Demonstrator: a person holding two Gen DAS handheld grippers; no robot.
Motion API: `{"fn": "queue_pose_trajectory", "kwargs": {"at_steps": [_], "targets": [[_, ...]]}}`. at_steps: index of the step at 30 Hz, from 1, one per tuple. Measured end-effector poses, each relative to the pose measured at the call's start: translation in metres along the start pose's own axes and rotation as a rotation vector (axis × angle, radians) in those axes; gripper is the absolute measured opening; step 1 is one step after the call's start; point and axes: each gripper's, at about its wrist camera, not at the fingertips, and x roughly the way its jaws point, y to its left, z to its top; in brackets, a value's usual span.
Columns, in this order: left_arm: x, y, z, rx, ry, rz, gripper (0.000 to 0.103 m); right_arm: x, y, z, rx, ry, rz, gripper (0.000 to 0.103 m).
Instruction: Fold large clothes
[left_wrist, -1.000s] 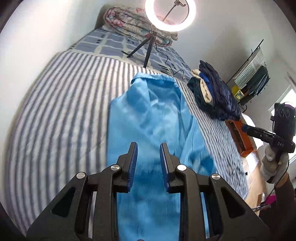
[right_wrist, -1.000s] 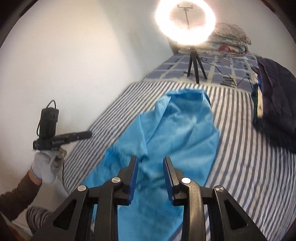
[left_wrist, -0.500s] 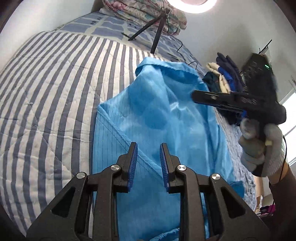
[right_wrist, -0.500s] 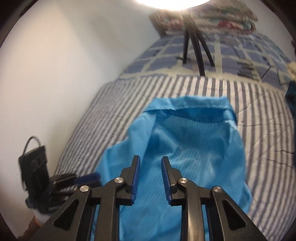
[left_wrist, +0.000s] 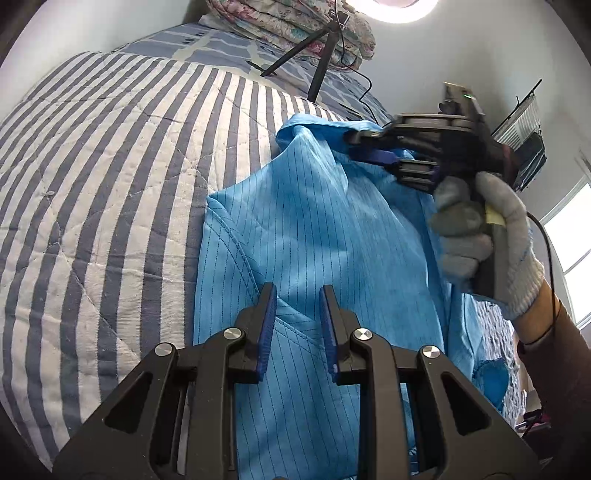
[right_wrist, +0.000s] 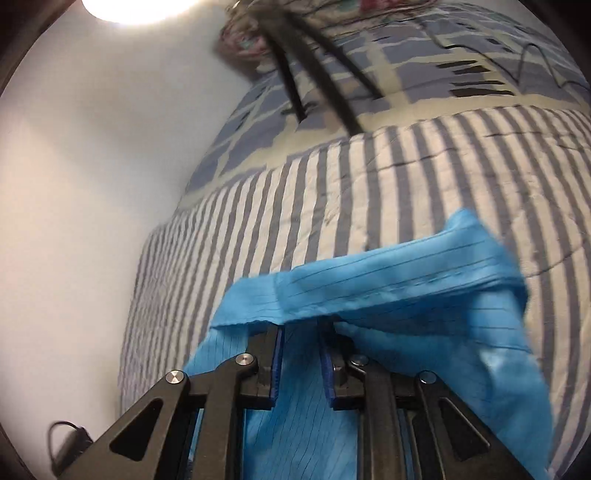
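Note:
A large light-blue garment (left_wrist: 314, 229) with thin dark lines lies lengthwise on the striped bed, collar (left_wrist: 321, 127) at the far end. My left gripper (left_wrist: 297, 306) hovers over its lower middle, jaws slightly apart with only fabric behind them. A gloved hand (left_wrist: 476, 236) holds my right gripper (left_wrist: 364, 147) at the collar. In the right wrist view the right gripper (right_wrist: 301, 332) has a narrow gap between its blue pads (right_wrist: 277, 350). The folded collar band (right_wrist: 388, 288) lies across and hides its tips. The garment (right_wrist: 424, 376) spreads to the right.
The striped quilt (left_wrist: 110, 184) is bare left of the garment. A ring light's black tripod (left_wrist: 317, 62) stands on the checked blanket beyond the collar, with a folded floral quilt (left_wrist: 288, 22) behind. A white wall (right_wrist: 74, 184) borders the bed. A rack (left_wrist: 524, 122) and window (left_wrist: 572, 236) are at right.
The right gripper swung in from beside the bed and came down onto the collar. The left gripper sank closer to the garment, then held still.

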Motion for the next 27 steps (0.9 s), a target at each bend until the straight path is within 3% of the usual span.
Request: {"fn": "queue_pose_trajectory", "kwargs": {"at_steps": [4, 6, 7, 10, 12, 16, 20, 23, 26, 27], "targets": [[-0.016, 0.002, 0.021, 0.008, -0.031, 0.001, 0.030, -0.056, 0.001, -0.010, -0.024, -0.034, 0.133, 0.028], [-0.014, 0.003, 0.037, 0.010, -0.013, -0.013, 0.030, -0.084, -0.002, -0.019, -0.064, -0.051, 0.153, 0.028], [-0.009, 0.004, 0.044, 0.009, 0.012, -0.024, 0.031, -0.099, -0.006, -0.025, -0.094, -0.068, 0.121, 0.029], [0.014, 0.008, 0.066, -0.007, 0.064, 0.004, 0.031, -0.121, -0.023, -0.033, -0.150, -0.087, -0.006, 0.043], [0.031, 0.004, 0.074, 0.012, 0.097, 0.022, 0.031, -0.130, -0.051, -0.037, -0.121, -0.084, -0.051, 0.048], [0.067, -0.009, 0.088, 0.066, 0.122, 0.100, 0.031, -0.130, -0.090, -0.039, -0.056, -0.082, -0.017, 0.048], [0.079, -0.014, 0.101, 0.082, 0.117, 0.135, 0.031, -0.104, -0.093, -0.039, -0.089, -0.022, -0.012, 0.047], [0.062, -0.002, 0.112, -0.003, 0.070, 0.059, 0.032, -0.087, -0.082, -0.042, -0.134, 0.011, -0.014, 0.044], [0.050, 0.012, 0.123, -0.085, 0.023, -0.033, 0.053, -0.077, -0.077, -0.037, -0.141, 0.017, 0.013, 0.040], [0.051, 0.015, 0.126, -0.097, 0.024, -0.046, 0.053, -0.075, -0.078, -0.035, -0.135, 0.013, 0.024, 0.040]]}}
